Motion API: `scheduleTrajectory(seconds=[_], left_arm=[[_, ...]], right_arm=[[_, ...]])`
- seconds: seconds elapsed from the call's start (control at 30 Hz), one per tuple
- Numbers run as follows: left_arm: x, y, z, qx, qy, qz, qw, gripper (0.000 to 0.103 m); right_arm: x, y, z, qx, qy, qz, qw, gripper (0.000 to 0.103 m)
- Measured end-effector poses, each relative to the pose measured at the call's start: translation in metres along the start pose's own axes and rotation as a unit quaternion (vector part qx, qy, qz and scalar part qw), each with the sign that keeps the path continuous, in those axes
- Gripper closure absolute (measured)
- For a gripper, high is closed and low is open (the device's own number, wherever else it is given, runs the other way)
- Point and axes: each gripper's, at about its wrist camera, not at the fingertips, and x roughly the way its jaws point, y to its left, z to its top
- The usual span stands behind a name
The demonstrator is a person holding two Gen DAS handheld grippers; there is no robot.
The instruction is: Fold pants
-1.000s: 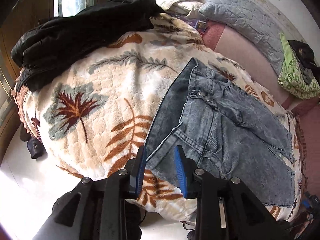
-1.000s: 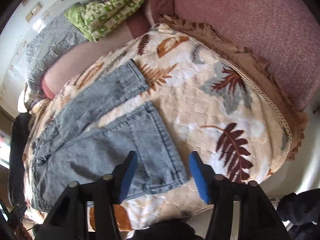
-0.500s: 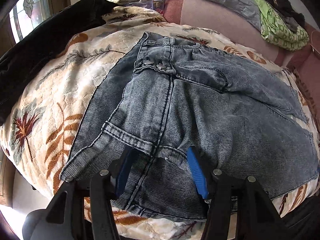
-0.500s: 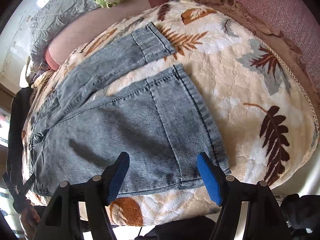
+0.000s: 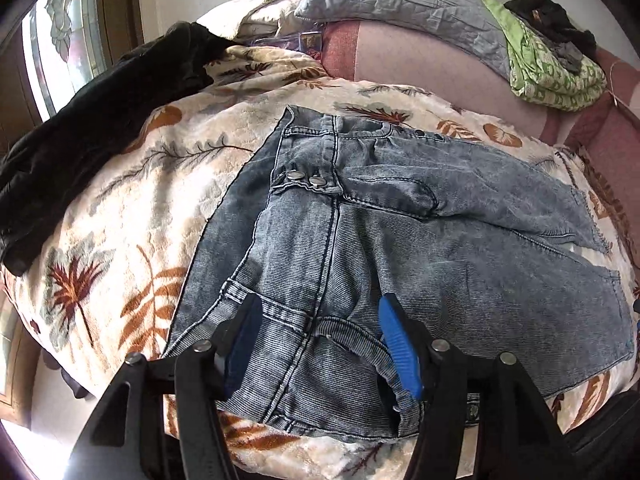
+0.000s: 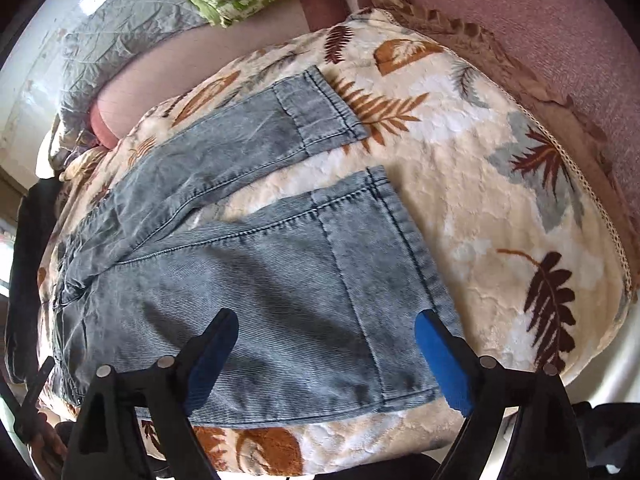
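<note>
Pants flat, waist leftward, legs rightward; left gripper, right gripper released

Open bedspread past the hems, clutter at the far side

Leaf-print blanket lies bare beyond the pants cuffs; a black jacket crowds the window-side edge, green bundle and grey pillow the back.

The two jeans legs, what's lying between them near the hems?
Only bare leaf-print blanket shows between the far leg and the near leg of the jeans, a wedge seen in the right wrist view.
</note>
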Motion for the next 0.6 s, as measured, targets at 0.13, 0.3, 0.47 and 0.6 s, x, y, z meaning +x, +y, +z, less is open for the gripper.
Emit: scheduleTrajectory(seconds=[0.13,0.3,0.47,0.6], left_arm=[[0.031,0.001,-0.012,0.003,0.046,0.000,0.9989,0.031],[0.033,0.007,-0.016,-0.007,0.032,0.000,0.9995,0.021],[0.037,0.013,-0.017,-0.026,0.041,-0.006,0.9988,0.011],[0.041,0.005,-0.017,-0.002,0.050,-0.005,0.9987,0.004]], right_arm=[[0.040,0.001,-0.009,-0.010,0.057,-0.020,0.998,0.008],[0.035,0.010,-0.010,-0.016,0.046,-0.015,0.999,0.003],[0.037,0.007,-0.011,-0.010,0.044,-0.008,0.999,0.000],[0.040,0.013,-0.015,-0.026,0.047,-0.019,0.998,0.000]])
